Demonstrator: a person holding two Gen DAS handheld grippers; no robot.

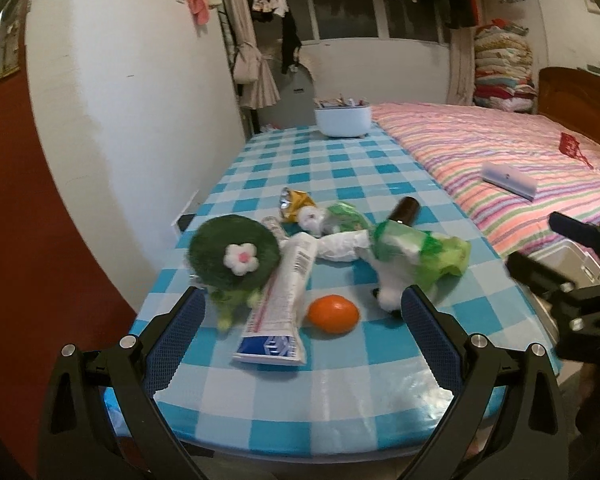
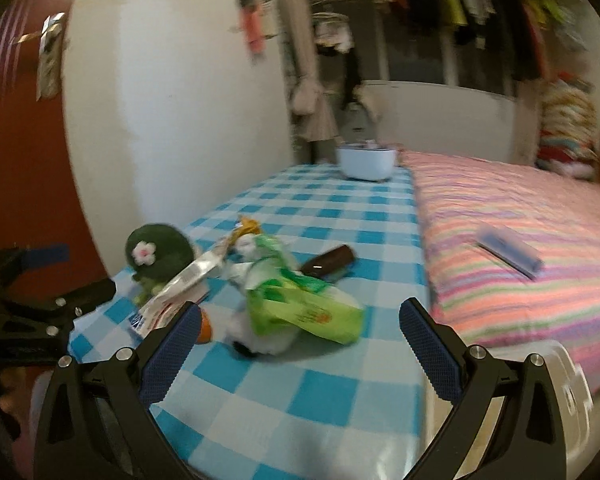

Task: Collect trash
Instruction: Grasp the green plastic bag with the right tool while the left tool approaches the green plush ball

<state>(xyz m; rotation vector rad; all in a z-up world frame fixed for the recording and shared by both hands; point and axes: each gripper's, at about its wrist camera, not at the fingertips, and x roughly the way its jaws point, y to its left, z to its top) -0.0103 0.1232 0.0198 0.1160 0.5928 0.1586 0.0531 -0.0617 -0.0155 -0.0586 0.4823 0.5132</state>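
A heap of litter lies on the blue checked table: a white tube, a green wrapper, crumpled white paper, a gold foil packet and a brown bottle. A tangerine and a green plush toy lie among them. My left gripper is open, low over the near table edge, with the tube and tangerine between its fingers. My right gripper is open just short of the green wrapper; the bottle lies behind it.
A white bowl of small items stands at the table's far end. A bed with a pink striped cover runs along the table's right side, with a flat white box on it. A white bin sits below at right.
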